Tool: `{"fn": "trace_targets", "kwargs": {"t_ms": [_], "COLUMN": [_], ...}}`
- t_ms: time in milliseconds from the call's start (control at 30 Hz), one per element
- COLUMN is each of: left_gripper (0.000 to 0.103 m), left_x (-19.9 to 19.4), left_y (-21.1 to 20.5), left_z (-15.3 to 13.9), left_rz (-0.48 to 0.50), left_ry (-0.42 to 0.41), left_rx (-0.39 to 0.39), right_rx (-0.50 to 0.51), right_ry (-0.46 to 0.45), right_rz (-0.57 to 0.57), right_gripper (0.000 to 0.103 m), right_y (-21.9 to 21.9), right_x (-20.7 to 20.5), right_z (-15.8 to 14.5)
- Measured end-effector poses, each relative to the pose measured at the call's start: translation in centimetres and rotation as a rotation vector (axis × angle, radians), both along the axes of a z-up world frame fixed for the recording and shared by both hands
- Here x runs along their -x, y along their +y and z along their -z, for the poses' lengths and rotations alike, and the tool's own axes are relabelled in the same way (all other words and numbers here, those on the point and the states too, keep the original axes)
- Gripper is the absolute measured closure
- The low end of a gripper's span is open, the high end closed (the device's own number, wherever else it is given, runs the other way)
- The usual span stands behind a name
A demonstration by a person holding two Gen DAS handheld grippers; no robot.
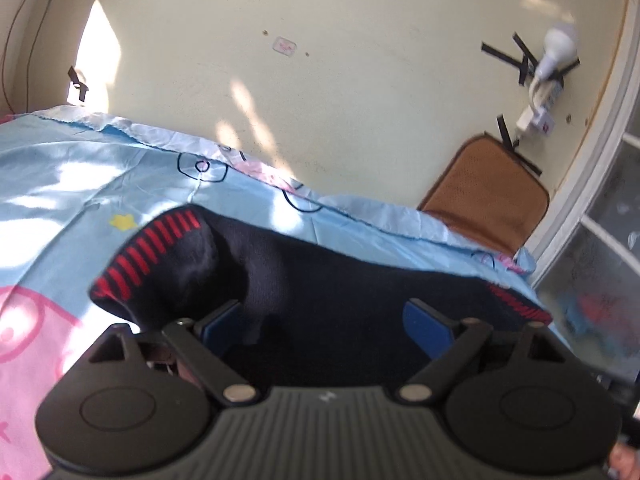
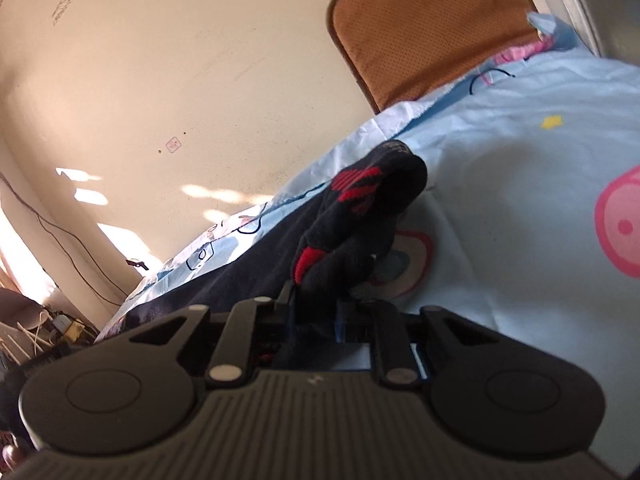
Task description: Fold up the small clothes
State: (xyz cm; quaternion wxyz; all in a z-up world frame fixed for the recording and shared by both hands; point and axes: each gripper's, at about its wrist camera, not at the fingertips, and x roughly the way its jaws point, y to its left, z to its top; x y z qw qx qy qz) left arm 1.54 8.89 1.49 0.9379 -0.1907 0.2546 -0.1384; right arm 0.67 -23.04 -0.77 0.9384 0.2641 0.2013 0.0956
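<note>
A dark navy knitted garment with red-striped trim (image 1: 304, 280) lies on a light blue cartoon-print sheet (image 1: 60, 200). My left gripper (image 1: 328, 320) is open, its blue-padded fingers (image 1: 424, 320) spread wide over the garment's near edge. In the right wrist view the same garment (image 2: 352, 232) is bunched and lifted, and my right gripper (image 2: 316, 312) is shut on its dark fabric, near a red patch (image 2: 308, 260). The rest of the garment trails left across the sheet (image 2: 520, 200).
A cream wall (image 1: 340, 100) stands right behind the bed edge. A brown cushion (image 1: 484, 196) leans against it at the right, also in the right wrist view (image 2: 424, 28). A bulb and power strip (image 1: 552, 64) are taped to the wall. A glazed white frame (image 1: 600, 216) is far right.
</note>
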Motion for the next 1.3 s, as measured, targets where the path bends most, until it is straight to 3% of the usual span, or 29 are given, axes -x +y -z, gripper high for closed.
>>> {"fn": "trace_targets", "kwargs": {"t_ms": [233, 467, 633, 800, 900, 967, 1033, 1133, 1200, 1233, 1267, 1300], "left_gripper": [0.013, 0.013, 0.013, 0.009, 0.004, 0.004, 0.004, 0.005, 0.013, 0.024, 0.036, 0.043], "left_x": [-0.1, 0.1, 0.2, -0.4, -0.9, -1.4, -2.0, -3.2, -4.3, -5.0, -5.6, -6.4], "left_y": [6.0, 9.3, 10.7, 11.0, 10.3, 9.6, 8.8, 7.2, 5.8, 5.0, 4.3, 3.5], "left_z": [-2.5, -1.6, -0.9, -0.7, -0.9, -1.4, -2.2, -3.8, -4.8, -5.3, -5.6, -5.8], "left_rz": [-0.11, -0.168, -0.171, -0.156, -0.133, -0.116, -0.099, -0.076, -0.053, -0.033, -0.02, -0.015], "left_ry": [-0.004, 0.016, 0.026, 0.035, 0.042, 0.034, 0.019, -0.011, -0.03, -0.032, -0.03, -0.026], "left_rx": [0.068, 0.097, 0.109, 0.12, 0.104, 0.091, 0.078, 0.048, 0.017, -0.002, -0.029, -0.065], "right_rx": [0.284, 0.565, 0.817, 0.925, 0.859, 0.716, 0.575, 0.39, 0.29, 0.239, 0.176, 0.113], "right_ry": [-0.139, -0.246, -0.278, -0.309, -0.285, -0.246, -0.22, -0.18, -0.132, -0.1, -0.067, -0.04], "right_rz": [-0.094, -0.308, -0.51, -0.607, -0.621, -0.682, -0.711, -0.642, -0.553, -0.518, -0.487, -0.47], "right_gripper": [0.083, 0.083, 0.083, 0.082, 0.075, 0.051, 0.049, 0.052, 0.071, 0.083, 0.087, 0.088], "right_y": [5.3, 12.6, 19.0, 21.1, 19.6, 18.0, 16.1, 13.9, 12.8, 12.3, 11.7, 11.6], "right_x": [0.3, -0.6, -0.7, 0.0, 0.0, 0.1, 0.0, -1.6, -3.5, -4.7, -5.9, -7.0], "right_z": [-2.9, -4.2, -2.7, -0.3, -1.3, -2.7, -4.1, -5.5, -6.0, -6.0, -5.8, -5.6]}}
